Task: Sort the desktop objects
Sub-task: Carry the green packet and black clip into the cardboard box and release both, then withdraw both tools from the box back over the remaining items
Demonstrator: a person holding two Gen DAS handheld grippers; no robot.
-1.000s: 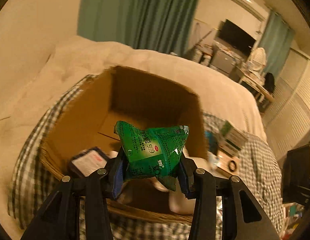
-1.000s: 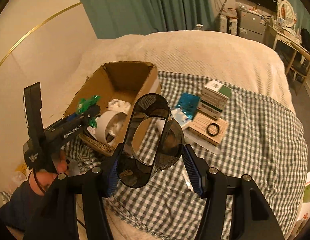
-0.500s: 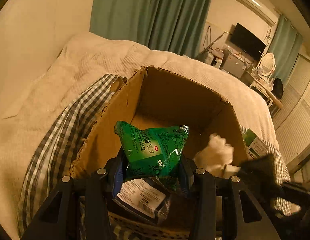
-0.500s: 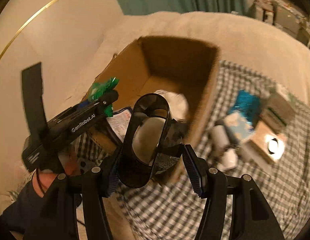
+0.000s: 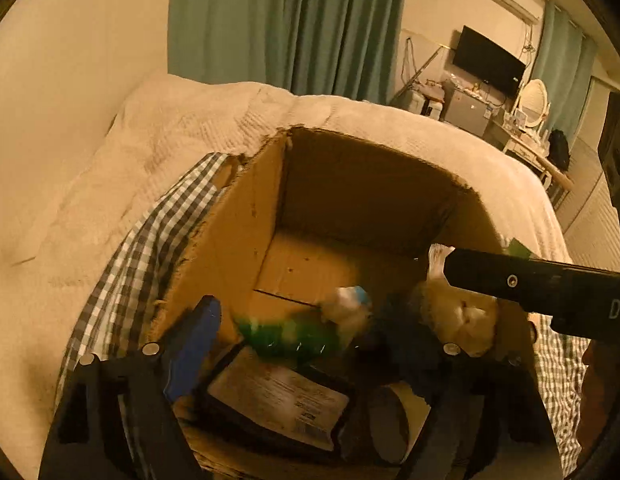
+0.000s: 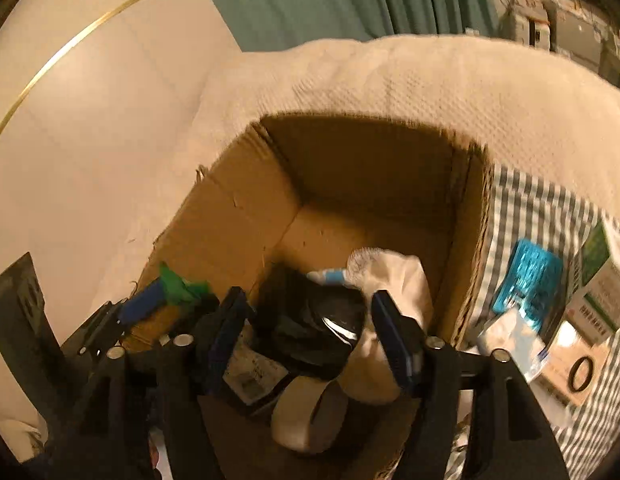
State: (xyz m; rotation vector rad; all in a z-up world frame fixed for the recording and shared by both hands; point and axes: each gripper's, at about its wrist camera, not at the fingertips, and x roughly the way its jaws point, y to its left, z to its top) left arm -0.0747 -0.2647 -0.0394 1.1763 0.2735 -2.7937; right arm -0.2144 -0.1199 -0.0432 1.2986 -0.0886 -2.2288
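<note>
Both grippers' fingers (image 5: pixel 194 344) are spread, so green crinkled packet (image 5: pixel 288 336) and black oval holder (image 6: pixel 313 332) drop inside brown cardboard box (image 5: pixel 230 240).

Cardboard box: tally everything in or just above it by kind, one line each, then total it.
Green packet: 1
Black cylindrical holder: 1
White cloth: 1
Tape roll: 1
Labelled black pack: 1
Small blue-white item, too blurred to name: 1
Total: 6
</note>
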